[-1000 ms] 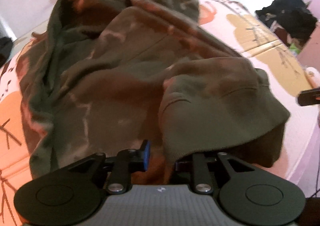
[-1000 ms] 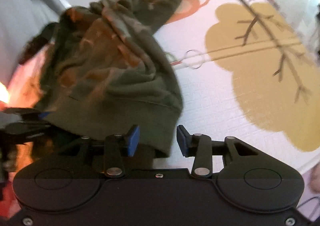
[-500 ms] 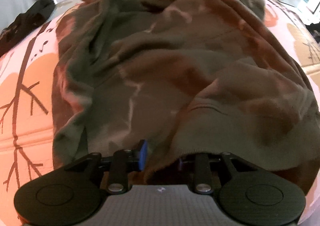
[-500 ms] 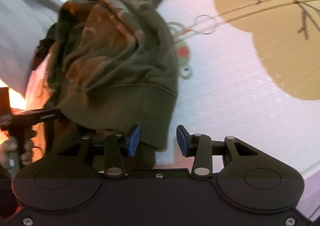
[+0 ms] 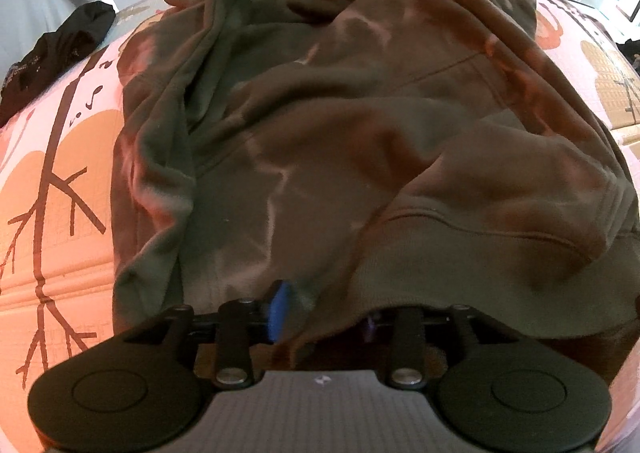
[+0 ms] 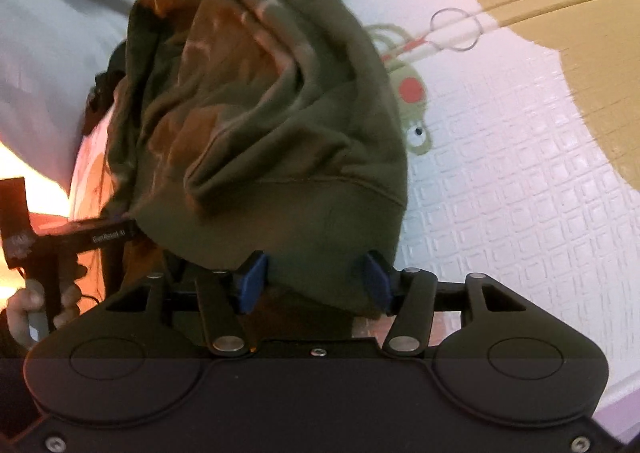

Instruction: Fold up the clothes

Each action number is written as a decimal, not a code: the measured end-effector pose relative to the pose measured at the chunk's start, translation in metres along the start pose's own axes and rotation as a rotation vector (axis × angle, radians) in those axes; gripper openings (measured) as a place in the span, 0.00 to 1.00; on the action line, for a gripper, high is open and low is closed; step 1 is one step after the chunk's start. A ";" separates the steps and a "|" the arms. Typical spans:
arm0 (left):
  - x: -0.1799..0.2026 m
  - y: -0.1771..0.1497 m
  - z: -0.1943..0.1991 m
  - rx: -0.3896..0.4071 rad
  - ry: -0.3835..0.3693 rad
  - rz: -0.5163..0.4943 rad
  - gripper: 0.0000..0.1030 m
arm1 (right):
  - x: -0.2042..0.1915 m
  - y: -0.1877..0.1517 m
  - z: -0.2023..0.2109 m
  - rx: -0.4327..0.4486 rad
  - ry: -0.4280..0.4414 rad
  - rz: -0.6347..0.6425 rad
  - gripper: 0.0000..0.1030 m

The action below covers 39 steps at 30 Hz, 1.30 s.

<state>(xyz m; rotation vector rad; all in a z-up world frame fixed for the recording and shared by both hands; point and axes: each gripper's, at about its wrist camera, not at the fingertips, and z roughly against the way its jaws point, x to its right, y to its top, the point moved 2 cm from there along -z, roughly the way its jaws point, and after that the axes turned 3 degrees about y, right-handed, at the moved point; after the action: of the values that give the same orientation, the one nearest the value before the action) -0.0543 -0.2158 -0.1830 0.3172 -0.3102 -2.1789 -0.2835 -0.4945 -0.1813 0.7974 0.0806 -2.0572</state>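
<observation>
Olive hoodie (image 5: 320, 125) spread on the play mat (image 6: 520, 193), hem at near edge. Soft, thick, limp; best taken by ribbed hem. Left gripper (image 5: 324, 309) and right gripper (image 6: 316, 279) fingers opening, hem between, loose.

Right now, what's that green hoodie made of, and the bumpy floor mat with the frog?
The olive hoodie looks like thick cotton fleece: matte, softly creased, with a ribbed hem and faded orange patches, maybe bleach marks. The play mat looks like foam with a slightly shiny printed skin: it shows an embossed grid of little squares. Neither can be told for certain.
</observation>
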 end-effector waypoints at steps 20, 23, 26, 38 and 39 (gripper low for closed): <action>0.014 -0.004 0.002 0.034 0.039 -0.090 0.38 | -0.005 0.013 -0.009 0.001 -0.031 0.016 0.40; 0.014 -0.004 0.002 0.033 0.032 -0.095 0.38 | -0.006 0.012 -0.007 0.023 -0.030 0.019 0.26; 0.017 -0.005 0.004 0.037 0.022 -0.110 0.38 | -0.009 0.012 -0.001 0.048 -0.023 0.017 0.18; 0.038 -0.011 0.028 0.082 -0.092 -0.183 0.41 | -0.018 0.022 0.062 0.142 -0.091 0.042 0.12; 0.041 -0.012 0.032 0.091 -0.122 -0.198 0.42 | -0.019 0.024 0.068 0.148 -0.107 0.049 0.11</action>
<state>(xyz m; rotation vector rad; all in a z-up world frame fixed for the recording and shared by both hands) -0.0975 -0.2382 -0.1613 0.2757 -0.4638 -2.3884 -0.2926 -0.5182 -0.1108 0.7697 -0.1506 -2.0725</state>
